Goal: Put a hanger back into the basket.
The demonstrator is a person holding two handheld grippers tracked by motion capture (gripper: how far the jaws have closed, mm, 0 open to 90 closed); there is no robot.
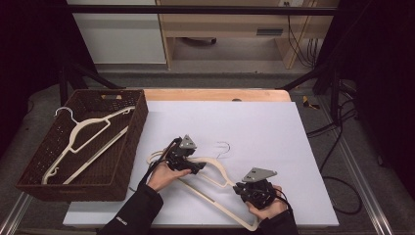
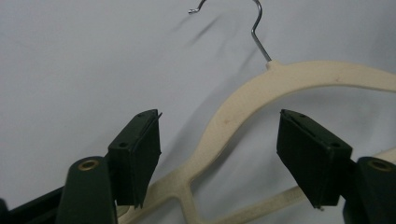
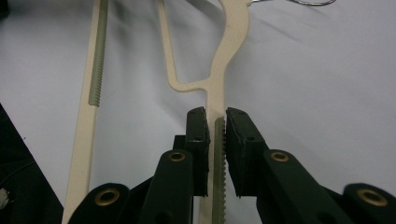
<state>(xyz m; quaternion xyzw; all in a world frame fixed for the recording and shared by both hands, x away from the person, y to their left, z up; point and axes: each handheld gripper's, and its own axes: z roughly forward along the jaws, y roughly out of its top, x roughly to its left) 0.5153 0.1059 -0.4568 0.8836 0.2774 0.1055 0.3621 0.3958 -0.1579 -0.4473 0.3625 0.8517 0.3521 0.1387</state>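
White table sheet [image 1: 274,127], right gripper [image 3: 215,122] clamped on hanger [image 3: 232,42] arm, left gripper [image 2: 219,140] apart astride it.

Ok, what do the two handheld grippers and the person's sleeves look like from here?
Both the left gripper and the right gripper are black, each topped with a grey three-cornered plate. Their jaws are black blocks on black arms with brass-coloured pivot rings. A black cable trails from the left gripper. The person wears dark sleeves; the left sleeve has a small white marking.
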